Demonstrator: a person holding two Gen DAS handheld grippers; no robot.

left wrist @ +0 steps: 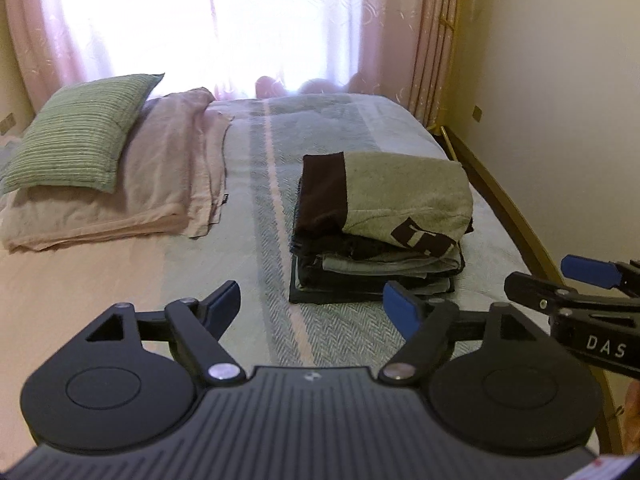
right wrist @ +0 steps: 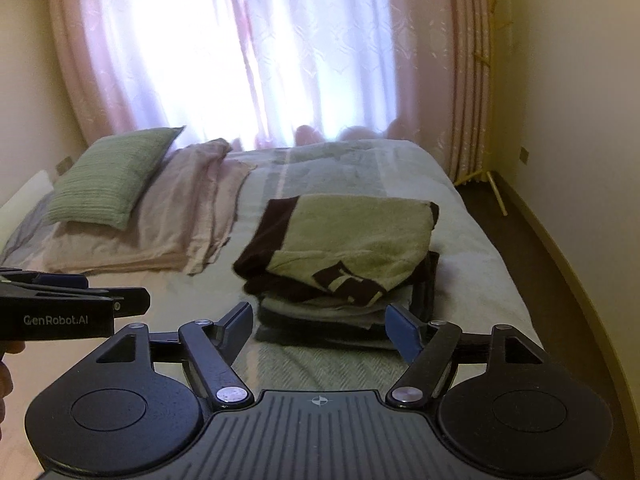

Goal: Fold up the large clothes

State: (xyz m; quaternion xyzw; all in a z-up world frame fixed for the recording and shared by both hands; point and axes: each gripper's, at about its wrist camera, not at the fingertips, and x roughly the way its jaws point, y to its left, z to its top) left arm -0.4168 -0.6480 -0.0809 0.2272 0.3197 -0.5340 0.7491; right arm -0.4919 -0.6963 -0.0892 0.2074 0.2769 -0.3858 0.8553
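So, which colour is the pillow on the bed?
The pillow is green with thin darker stripes, clearest in the left wrist view.

Home bedroom: wide bed with pale green striped cover (left wrist: 264, 200), green ribbed pillow (left wrist: 80, 136) on it, pink curtains (left wrist: 384, 32) behind.

Stack of folded clothes (left wrist: 380, 236) on the bed — grey-green top piece with dark band uppermost.
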